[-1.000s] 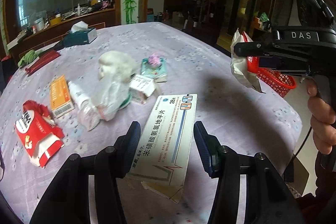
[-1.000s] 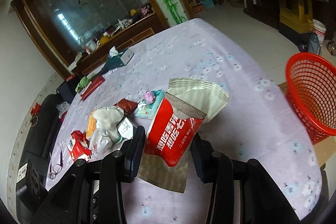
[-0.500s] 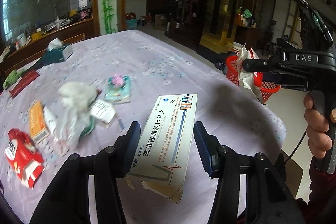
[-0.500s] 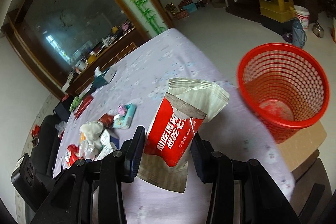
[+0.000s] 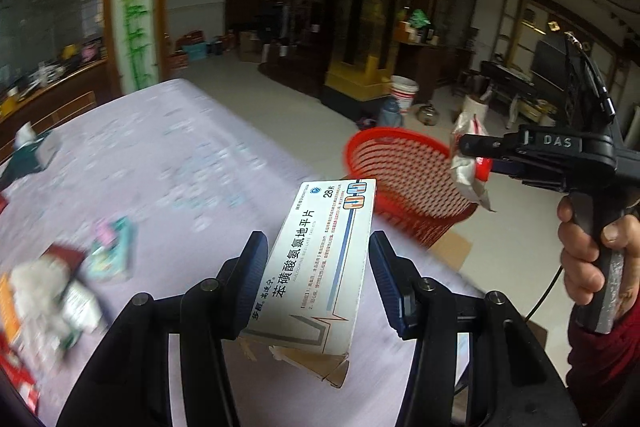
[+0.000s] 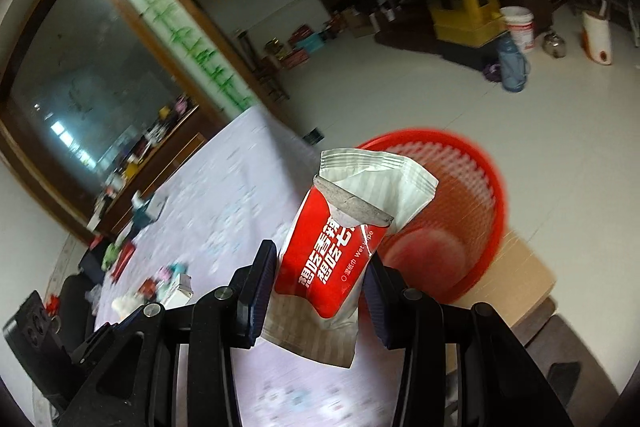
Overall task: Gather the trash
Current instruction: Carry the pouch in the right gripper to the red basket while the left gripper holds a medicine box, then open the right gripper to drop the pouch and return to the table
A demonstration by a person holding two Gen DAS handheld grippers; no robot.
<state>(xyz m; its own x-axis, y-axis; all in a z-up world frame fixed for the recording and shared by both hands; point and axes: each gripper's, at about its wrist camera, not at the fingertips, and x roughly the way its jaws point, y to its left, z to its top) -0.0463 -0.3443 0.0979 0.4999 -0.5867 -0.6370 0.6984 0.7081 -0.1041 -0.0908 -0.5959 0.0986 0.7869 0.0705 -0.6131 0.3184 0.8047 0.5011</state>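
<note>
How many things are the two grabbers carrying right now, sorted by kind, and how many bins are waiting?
Medicine box: 1, in the left gripper
Wet wipe packet: 1, in the right gripper
Red basket: 1
Total: 3

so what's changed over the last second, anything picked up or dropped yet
Nothing picked up or dropped. Both grippers have swung away from the littered table toward the red mesh wastebasket, which has come to fill much of the right wrist view. The left gripper still clamps the white medicine box, and the right gripper still clamps the red wet wipe packet.
</note>
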